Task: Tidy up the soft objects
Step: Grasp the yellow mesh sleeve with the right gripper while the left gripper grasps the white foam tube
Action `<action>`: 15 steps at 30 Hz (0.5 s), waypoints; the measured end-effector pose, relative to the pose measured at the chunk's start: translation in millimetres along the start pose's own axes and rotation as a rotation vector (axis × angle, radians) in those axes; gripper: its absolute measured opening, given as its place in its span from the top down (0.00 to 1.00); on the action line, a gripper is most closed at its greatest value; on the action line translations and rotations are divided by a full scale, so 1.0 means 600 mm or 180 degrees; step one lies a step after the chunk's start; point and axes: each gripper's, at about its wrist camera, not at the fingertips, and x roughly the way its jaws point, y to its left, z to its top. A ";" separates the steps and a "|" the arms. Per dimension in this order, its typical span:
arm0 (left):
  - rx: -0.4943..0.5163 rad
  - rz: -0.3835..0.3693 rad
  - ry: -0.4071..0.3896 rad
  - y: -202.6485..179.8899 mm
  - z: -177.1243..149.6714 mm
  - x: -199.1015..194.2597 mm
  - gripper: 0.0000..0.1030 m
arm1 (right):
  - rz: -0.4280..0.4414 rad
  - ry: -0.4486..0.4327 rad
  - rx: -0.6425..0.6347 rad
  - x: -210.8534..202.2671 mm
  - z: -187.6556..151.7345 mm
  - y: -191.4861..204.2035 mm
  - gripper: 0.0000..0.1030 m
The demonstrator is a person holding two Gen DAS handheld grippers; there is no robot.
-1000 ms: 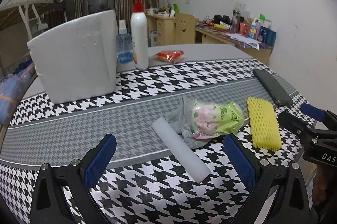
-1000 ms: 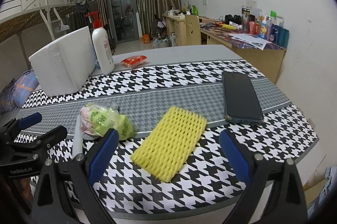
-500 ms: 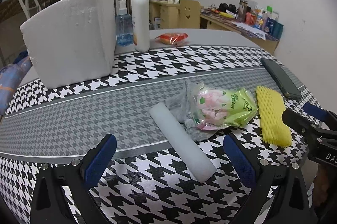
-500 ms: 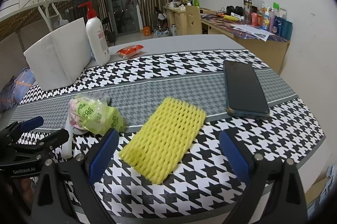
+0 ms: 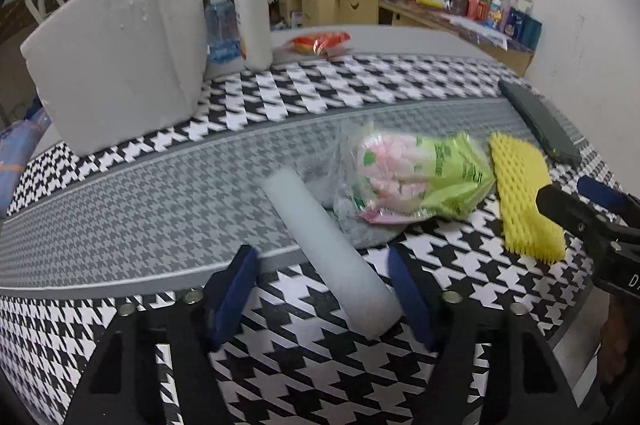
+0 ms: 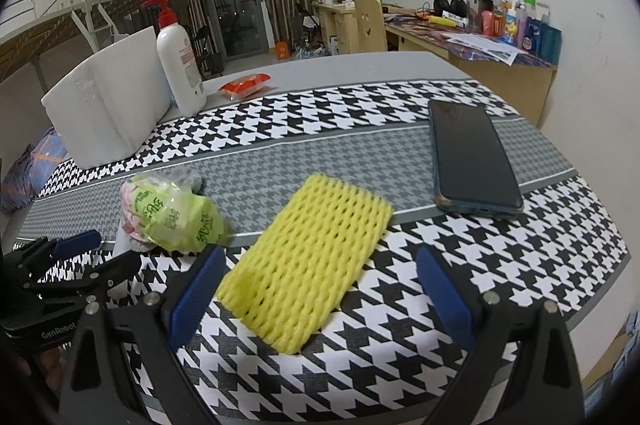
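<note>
Foam tube [image 5: 332, 257] near table edge [image 5: 576, 329], left claw [image 5: 324, 289] closing astride.

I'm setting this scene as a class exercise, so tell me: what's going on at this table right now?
A person holds a two-finger gripper in each hand over a houndstooth tablecloth. The left gripper straddles the near end of a white foam tube; its jaws have just been closing, but the pads do not clearly press it yet. The right gripper stands open around the near end of a yellow foam net. A green snack bag lies between tube and net, and nothing is lifted.
</note>
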 end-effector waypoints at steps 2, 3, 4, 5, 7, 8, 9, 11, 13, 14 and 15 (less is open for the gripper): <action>0.0021 -0.0008 -0.0004 -0.005 0.000 0.000 0.40 | 0.0019 0.0031 -0.0006 0.004 -0.001 0.001 0.05; 0.0028 0.0004 -0.0004 -0.007 0.001 0.000 0.42 | 0.0010 0.0046 -0.0017 0.006 -0.001 0.001 0.05; 0.0027 0.0010 -0.0005 -0.009 0.001 0.001 0.45 | -0.0002 0.0054 -0.0026 0.008 -0.002 0.002 0.05; 0.0029 0.0007 -0.0006 -0.011 0.001 0.001 0.47 | -0.0023 0.0069 -0.0038 0.010 -0.002 0.002 0.05; 0.0045 -0.0009 -0.0017 -0.016 0.003 -0.001 0.66 | -0.0017 0.0082 -0.0050 0.012 -0.002 0.003 0.05; 0.0027 0.0023 -0.0024 -0.016 0.003 -0.001 0.66 | -0.0004 0.0091 -0.0050 0.013 -0.003 0.002 0.05; -0.0013 0.0013 -0.0028 -0.014 0.004 0.000 0.67 | -0.0007 0.0101 -0.0051 0.014 -0.002 0.004 0.05; -0.0033 0.0026 -0.0037 -0.012 0.006 0.001 0.70 | -0.0004 0.0127 -0.0053 0.016 -0.002 0.004 0.05; -0.0037 0.0003 -0.0042 -0.010 0.005 -0.001 0.71 | -0.0011 0.0147 -0.0073 0.017 -0.002 0.006 0.05; -0.0035 -0.0013 -0.0043 -0.007 0.004 -0.003 0.72 | -0.0021 0.0152 -0.0092 0.017 -0.003 0.006 0.05; -0.0035 -0.0027 -0.0040 -0.004 0.002 -0.005 0.73 | -0.0034 0.0158 -0.0111 0.017 -0.003 0.007 0.05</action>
